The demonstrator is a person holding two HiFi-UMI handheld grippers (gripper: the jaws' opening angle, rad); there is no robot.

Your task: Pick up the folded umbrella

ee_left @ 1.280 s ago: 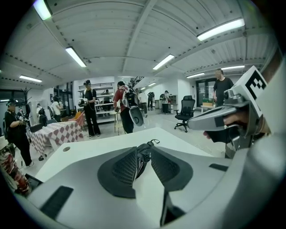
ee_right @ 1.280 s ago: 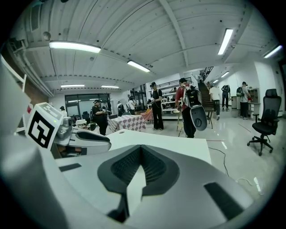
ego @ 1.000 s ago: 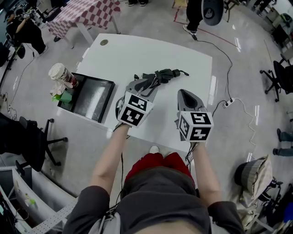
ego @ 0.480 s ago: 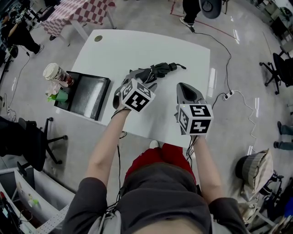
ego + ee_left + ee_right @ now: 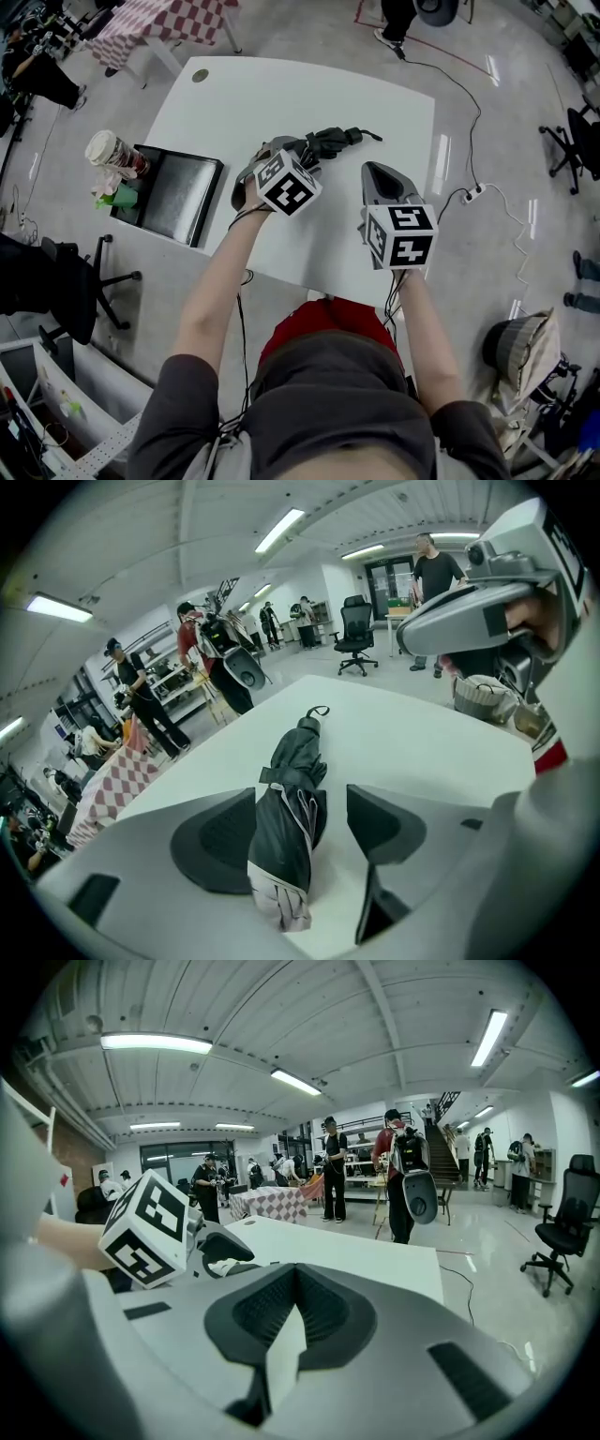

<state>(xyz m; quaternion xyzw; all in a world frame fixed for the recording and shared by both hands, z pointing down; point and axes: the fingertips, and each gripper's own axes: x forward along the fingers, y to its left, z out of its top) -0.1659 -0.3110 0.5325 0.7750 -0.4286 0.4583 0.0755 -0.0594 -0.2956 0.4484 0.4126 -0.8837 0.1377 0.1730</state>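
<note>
The folded dark grey umbrella [image 5: 328, 142] lies on the white table [image 5: 281, 94], its strap loop pointing away from me. My left gripper [image 5: 286, 152] tilts down over its near end. In the left gripper view the umbrella [image 5: 286, 808] lies between the jaws, which are opening wide; the left pad [image 5: 211, 841] is beside the fabric and the right pad [image 5: 380, 822] stands apart from it. My right gripper [image 5: 375, 171] hovers to the right of the umbrella, above the table. Its jaws [image 5: 295, 1274] meet at the tips with nothing between them.
A black tray [image 5: 178, 195] sits at the table's left edge, with a paper cup [image 5: 111, 152] and a green item [image 5: 120, 197] beside it. An office chair [image 5: 66, 281] stands left of the table. A cable [image 5: 469, 103] runs across the floor to the right. People stand in the background.
My left gripper has sunk and rolled over the umbrella's near end, and its jaws have spread apart around it. The right gripper has shifted slightly.
</note>
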